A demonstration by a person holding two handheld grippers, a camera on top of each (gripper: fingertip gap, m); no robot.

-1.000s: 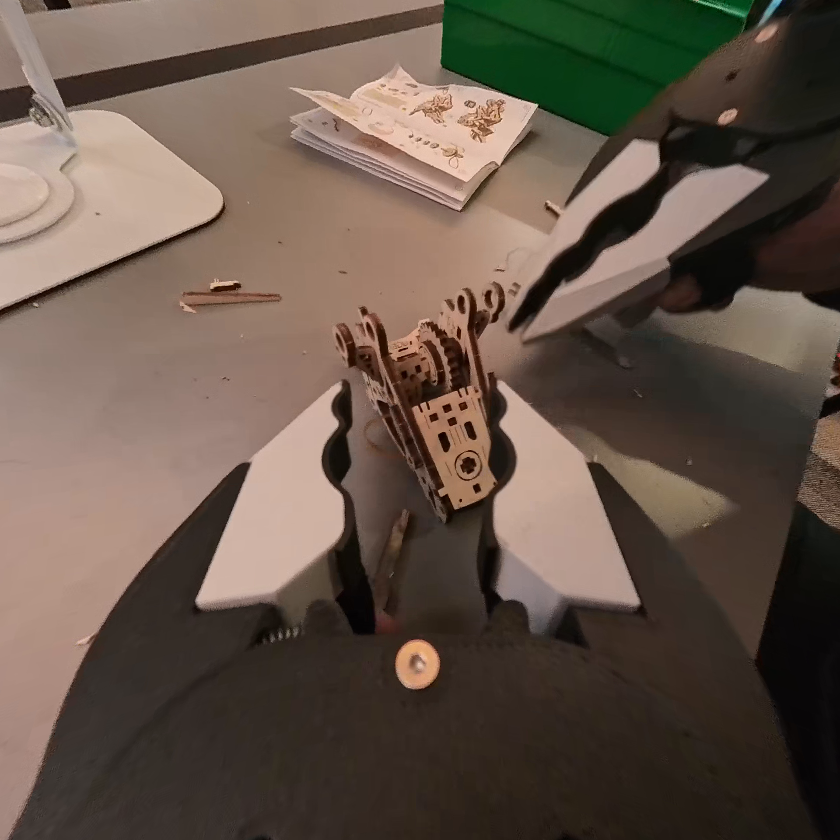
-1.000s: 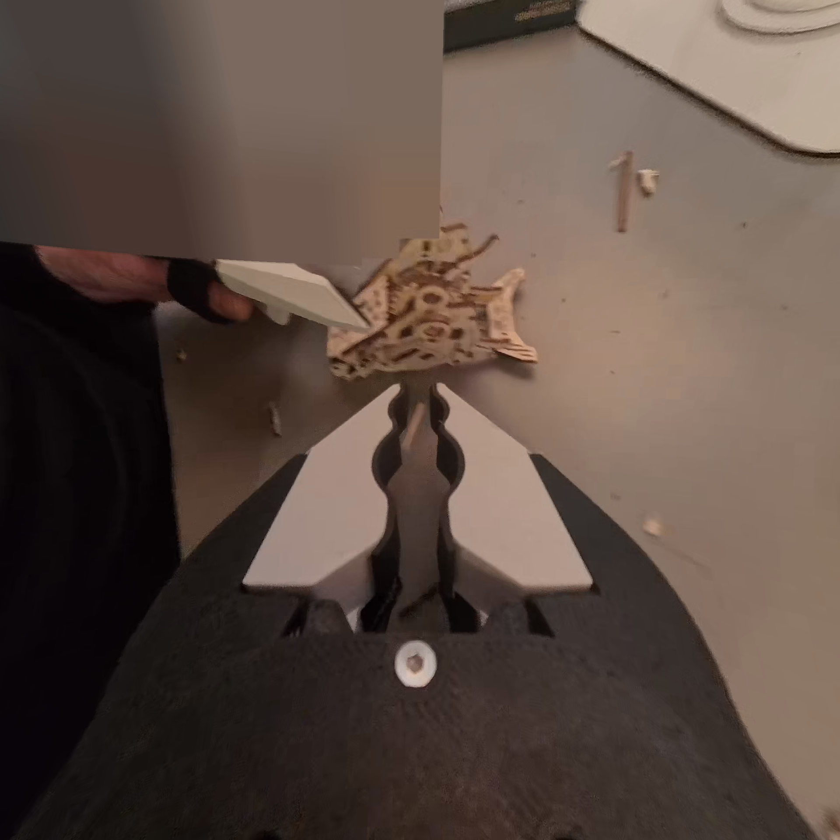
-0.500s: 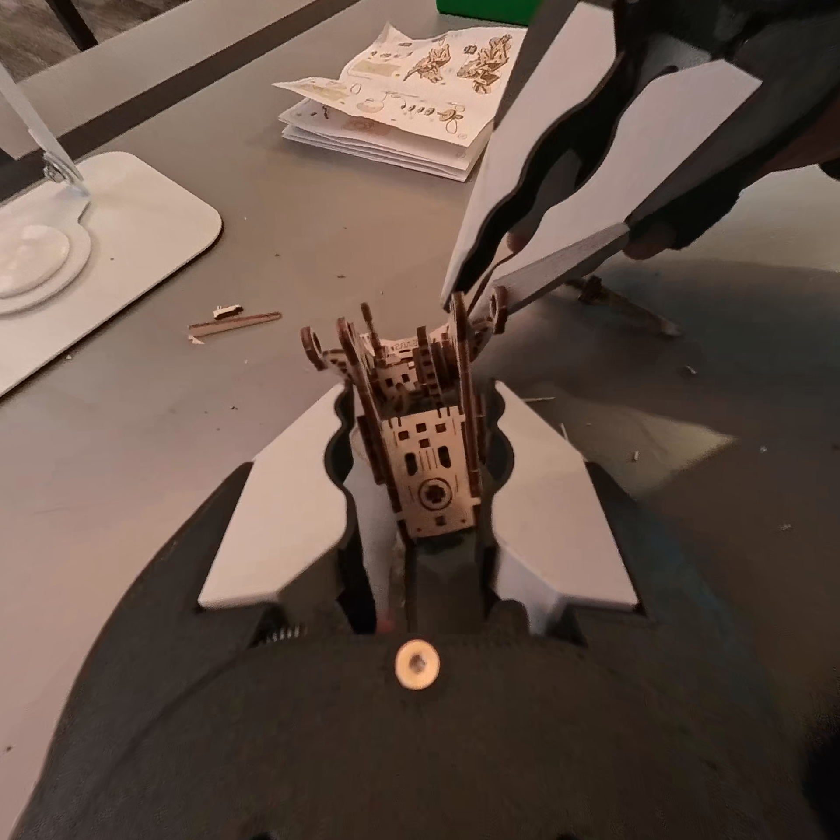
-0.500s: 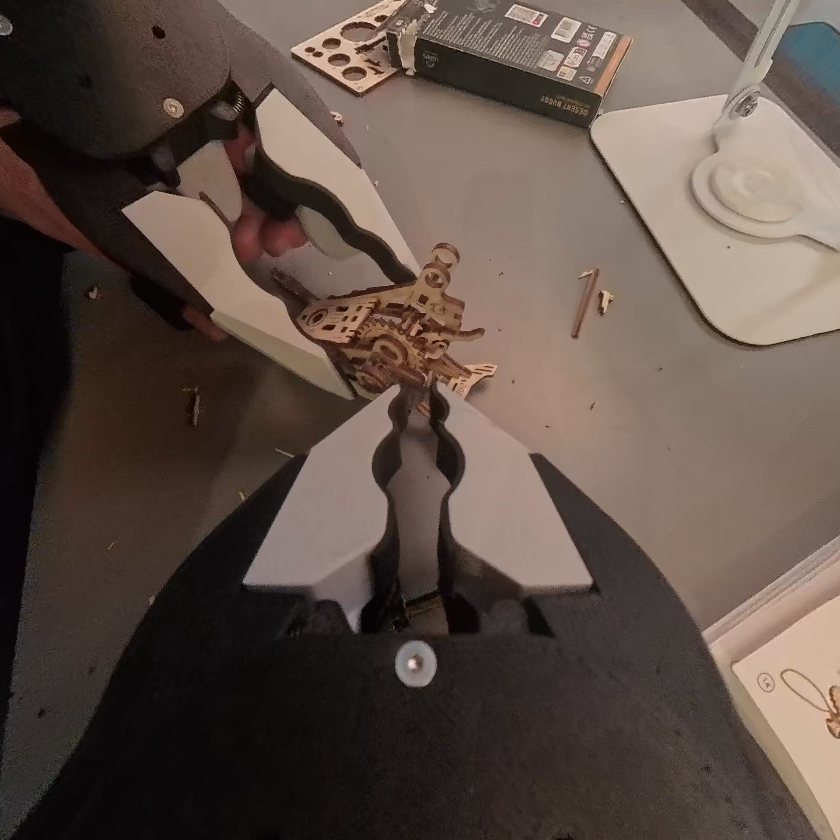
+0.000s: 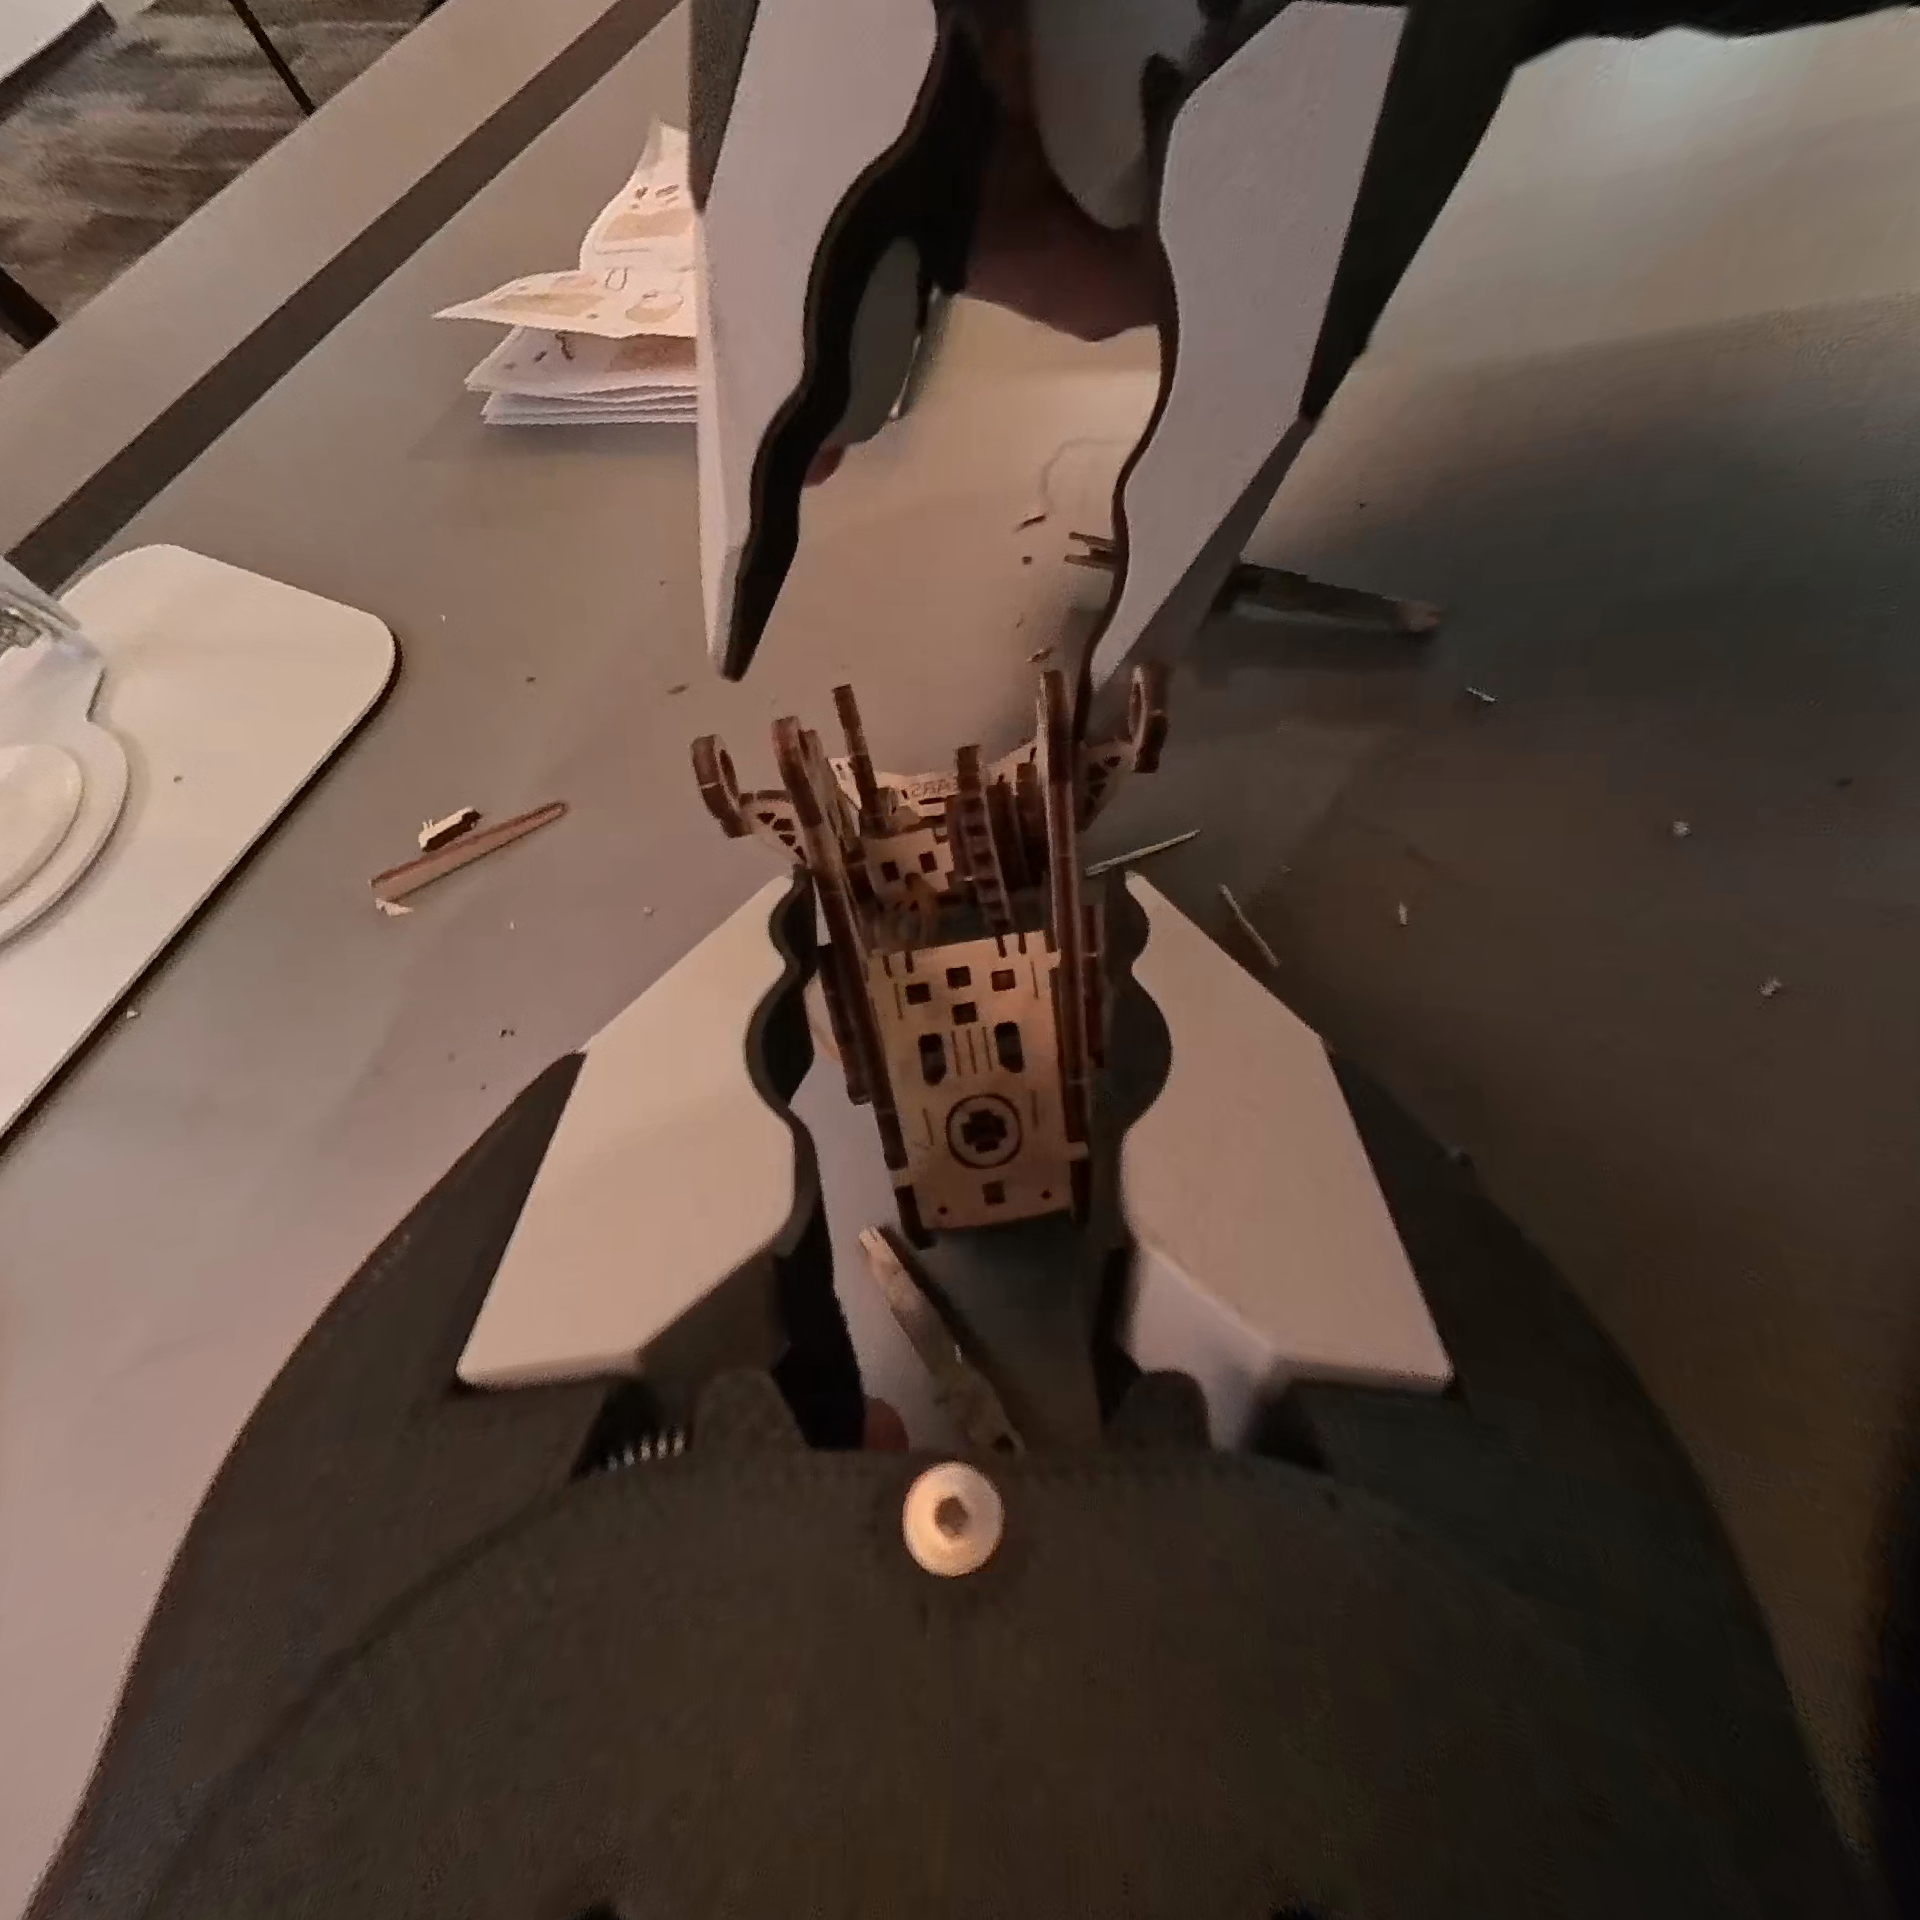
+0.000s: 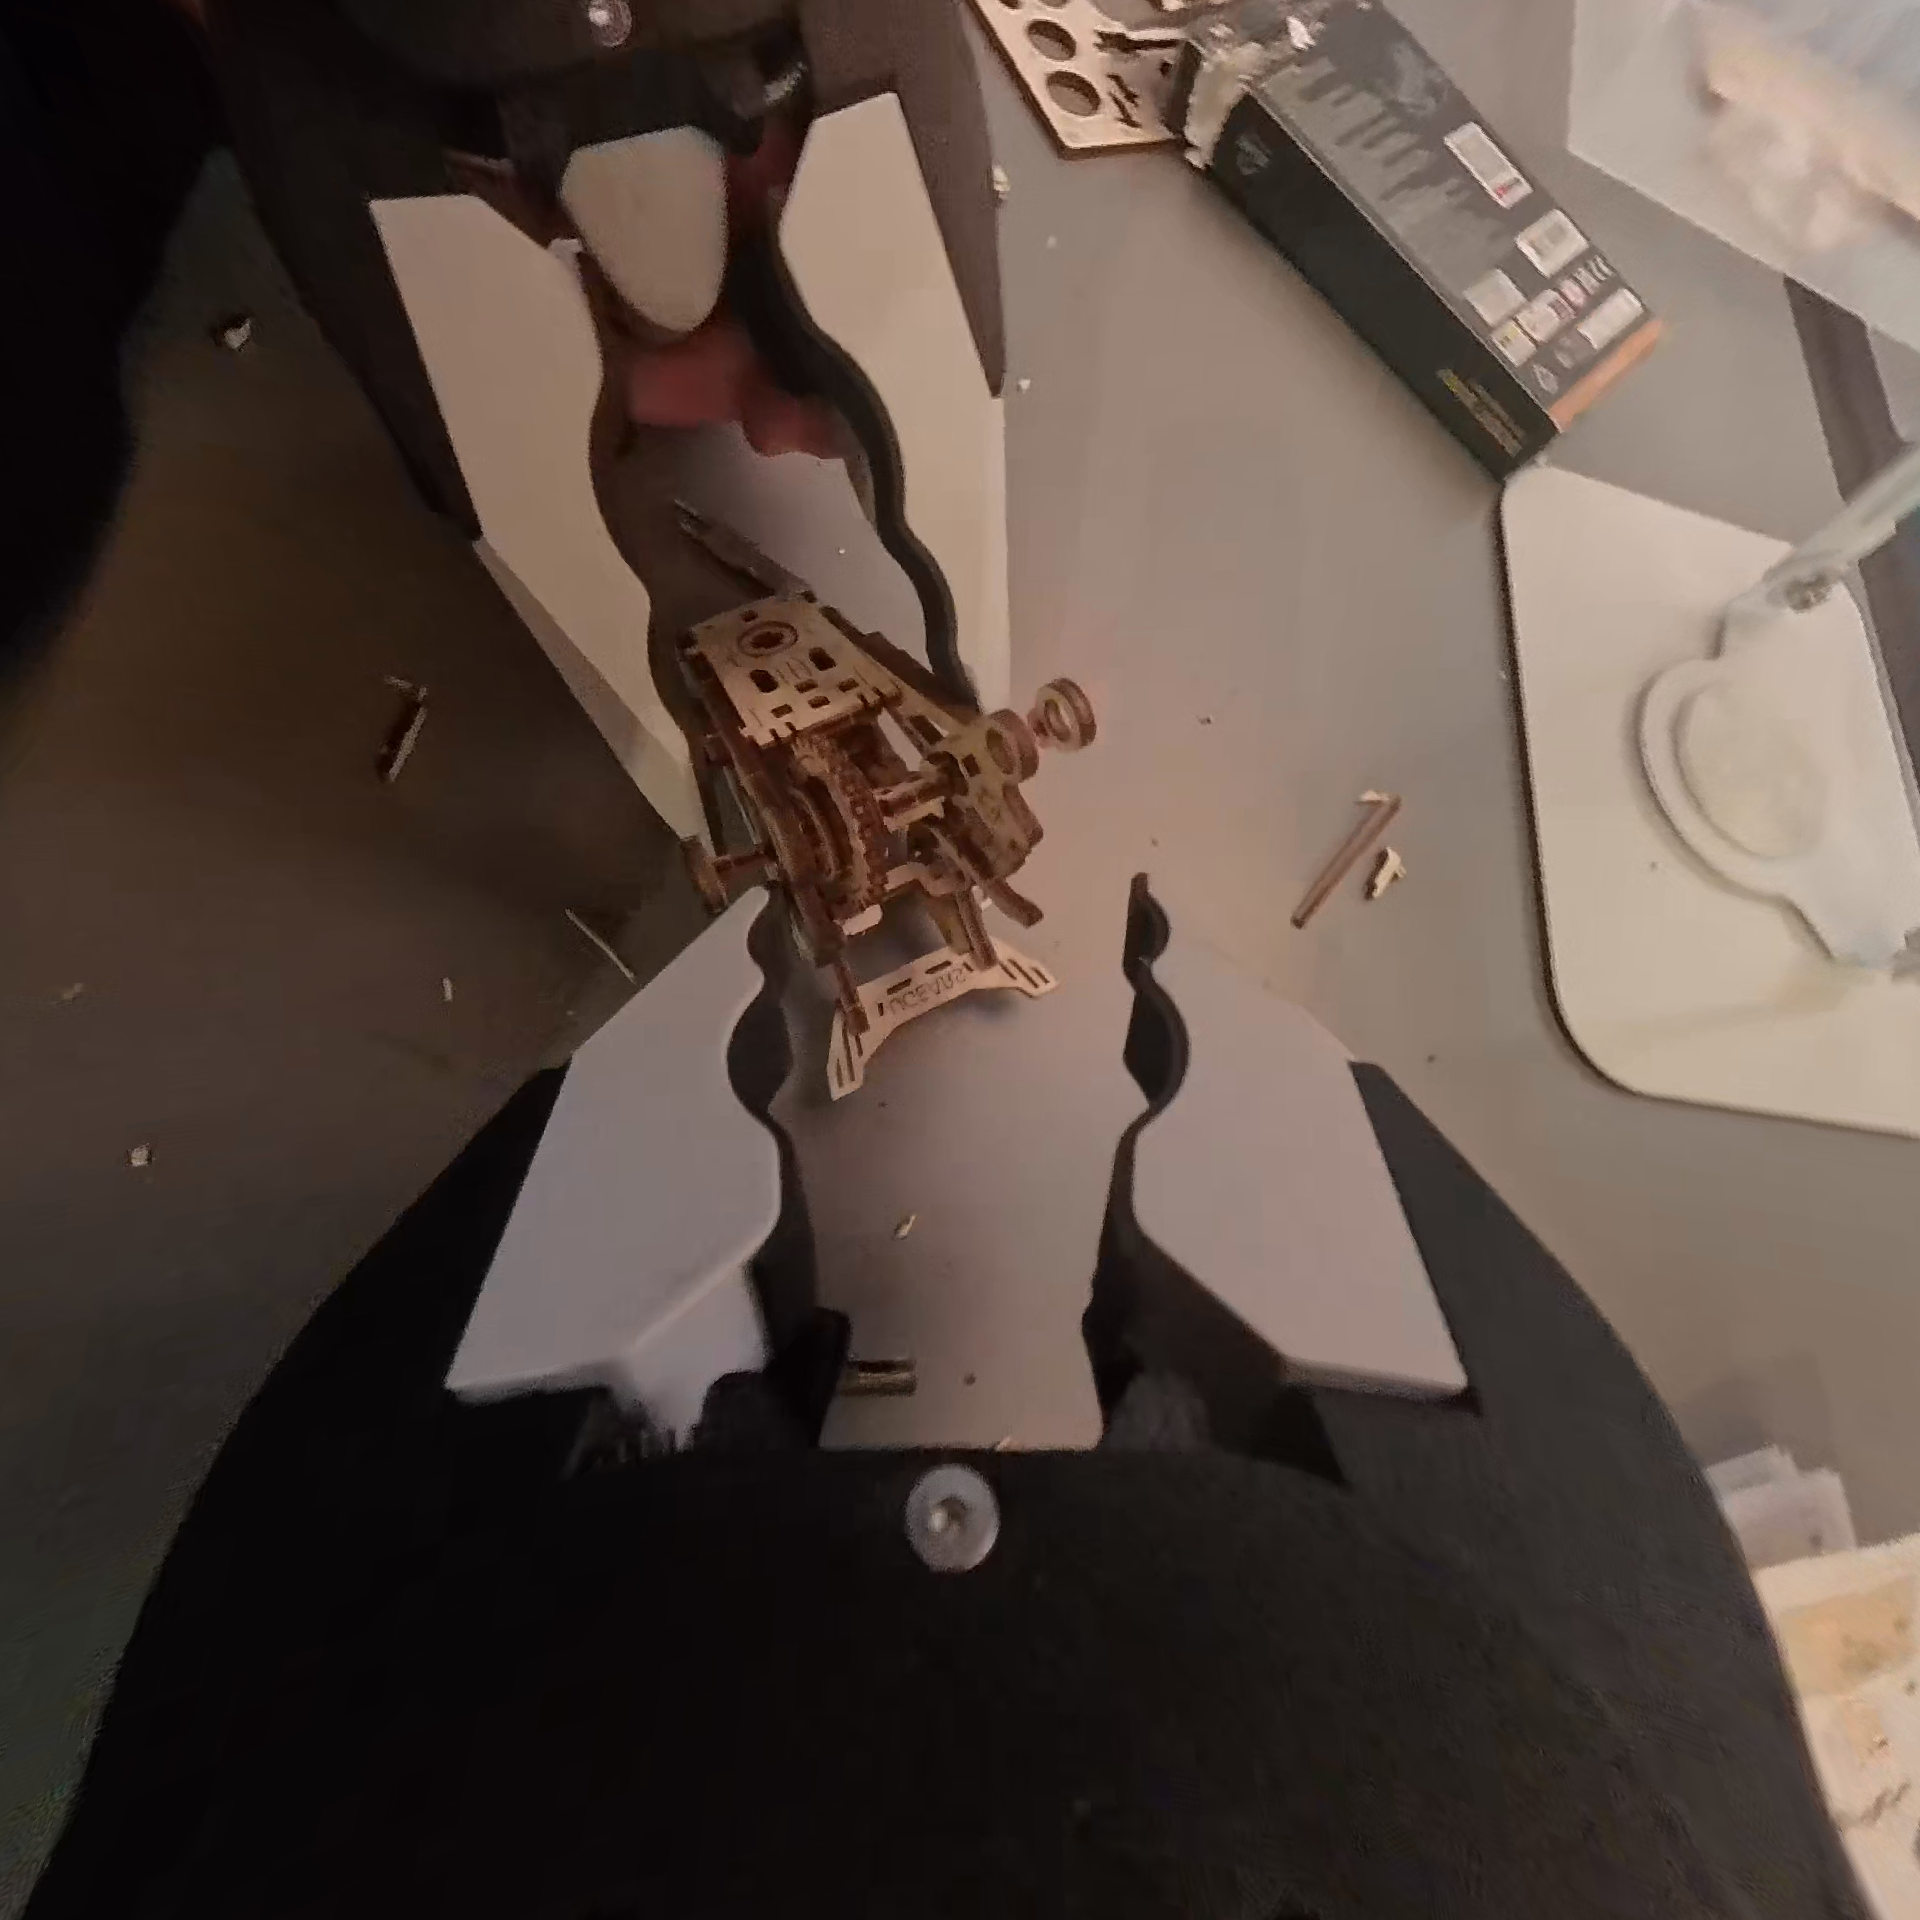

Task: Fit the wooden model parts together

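The wooden model (image 5: 971, 1049), a small laser-cut assembly with gears and a curved base strip, stands between my left gripper's fingers. My left gripper (image 5: 961, 904) is shut on it, both pads against its side plates. In the right wrist view the model (image 6: 852, 800) is seen from the other side, clamped between the left gripper's fingers (image 6: 582, 623). My right gripper (image 6: 951, 904) is open wide and holds nothing; the model's base strip lies between its fingertips, close to the left one. In the left wrist view the right gripper (image 5: 914, 665) hangs open just above the model's top.
A stack of instruction sheets (image 5: 592, 343) lies at the back. A white stand base (image 5: 208, 707) is on the left, also in the right wrist view (image 6: 1714, 831). A black box (image 6: 1434, 239), a punched wooden sheet (image 6: 1081, 83) and a loose stick (image 6: 1340, 862) lie on the grey table.
My right gripper was shut on a small wooden piece at the model's top; it has now opened wide. My left gripper turned the model upright and closed a little tighter.
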